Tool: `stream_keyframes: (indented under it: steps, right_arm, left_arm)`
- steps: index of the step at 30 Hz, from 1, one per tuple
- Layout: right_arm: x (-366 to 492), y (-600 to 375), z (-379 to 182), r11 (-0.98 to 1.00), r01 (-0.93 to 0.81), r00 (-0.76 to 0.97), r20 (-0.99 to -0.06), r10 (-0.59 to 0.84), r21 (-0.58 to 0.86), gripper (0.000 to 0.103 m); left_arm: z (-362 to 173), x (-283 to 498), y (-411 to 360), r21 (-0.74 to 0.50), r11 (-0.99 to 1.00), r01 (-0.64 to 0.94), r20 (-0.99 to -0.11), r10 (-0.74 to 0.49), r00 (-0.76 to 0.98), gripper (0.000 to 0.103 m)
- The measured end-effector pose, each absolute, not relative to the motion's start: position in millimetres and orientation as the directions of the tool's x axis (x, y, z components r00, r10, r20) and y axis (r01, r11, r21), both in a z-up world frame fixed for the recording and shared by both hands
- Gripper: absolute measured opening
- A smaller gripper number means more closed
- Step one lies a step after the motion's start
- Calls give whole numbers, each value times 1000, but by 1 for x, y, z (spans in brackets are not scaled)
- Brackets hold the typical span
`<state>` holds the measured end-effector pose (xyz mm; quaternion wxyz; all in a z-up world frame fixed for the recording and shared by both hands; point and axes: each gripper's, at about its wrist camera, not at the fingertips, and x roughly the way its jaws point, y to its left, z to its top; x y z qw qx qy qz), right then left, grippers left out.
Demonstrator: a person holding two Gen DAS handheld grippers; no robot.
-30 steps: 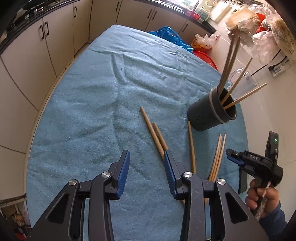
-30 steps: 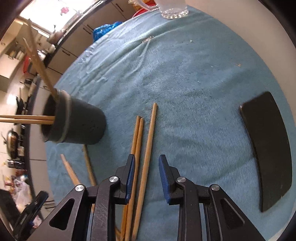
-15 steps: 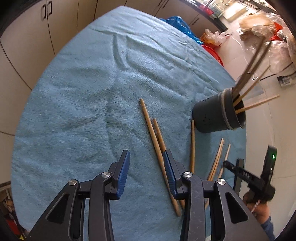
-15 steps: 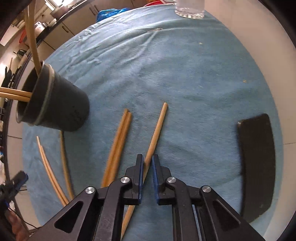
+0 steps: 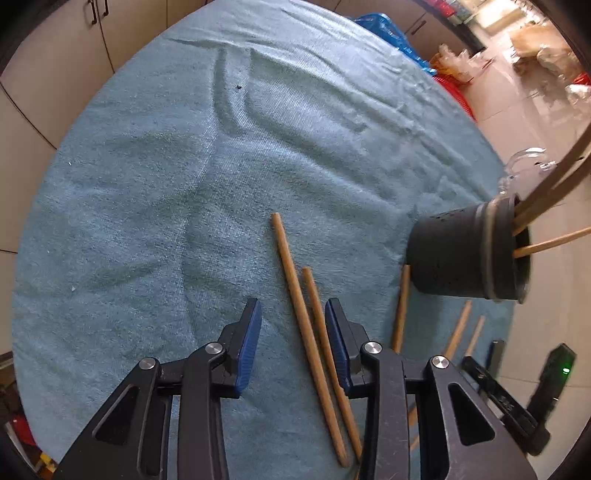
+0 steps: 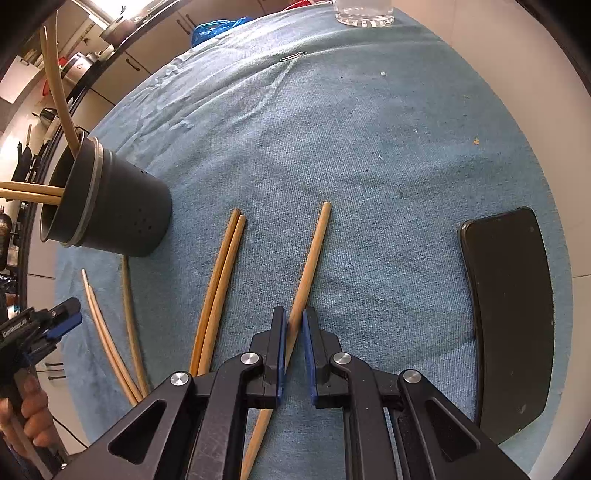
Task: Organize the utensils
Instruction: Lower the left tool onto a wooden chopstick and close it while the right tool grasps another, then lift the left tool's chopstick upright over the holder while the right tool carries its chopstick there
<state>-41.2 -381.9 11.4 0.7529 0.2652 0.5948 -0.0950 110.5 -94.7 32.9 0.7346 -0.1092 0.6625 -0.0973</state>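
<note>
Wooden chopsticks lie loose on a blue towel [image 5: 184,184]. In the left wrist view two chopsticks [image 5: 295,295] lie side by side between the jaws of my left gripper [image 5: 293,332]. Those jaws are closing, and the pads are still apart from the sticks. My right gripper [image 6: 293,325] is shut on a single chopstick [image 6: 312,254] that lies flat on the towel. A touching pair of chopsticks [image 6: 221,280] lies just left of it. The dark round holder [image 6: 110,218] stands at the left with several chopsticks in it.
A black phone [image 6: 509,314] lies at the towel's right edge and a clear glass [image 6: 364,14] stands at the far edge. More chopsticks [image 6: 107,332] lie below the holder. Kitchen cabinets [image 5: 55,55] run beyond the table.
My right gripper has shut on the single chopstick. My left gripper came down and over, so the two chopsticks now lie between its jaws, which have narrowed a little.
</note>
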Motion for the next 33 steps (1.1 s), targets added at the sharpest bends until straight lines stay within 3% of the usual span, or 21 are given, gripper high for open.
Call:
stream_keyframes:
  steps: [5,17,20,27,33]
  right_arm:
    - [-43,-383,12,845,453,273,-946,175,286,10]
    - [-25,-383,10,846,462,236,-956,172,266,10]
    - [-19,-383,9,851,460,225,-960,165,254,9]
    - [-22,-381,10,851,442,260,-949,180,283,7]
    - [-41,-378,40,849,406,399,-902,168,338,7]
  left_arm:
    - [24,112,-99,-236,972,-14,-968,-234,87,17]
    - [27,122,-121,-136,989,62,-983,-143,117,17]
    - [27,119,-124,-96,991,92,-983,-109,147,10]
    - [36,97,-115,-172,976,137,-956,-198,215,6]
    - [74,70,-105,-223,954,201,-902,-280,329,6]
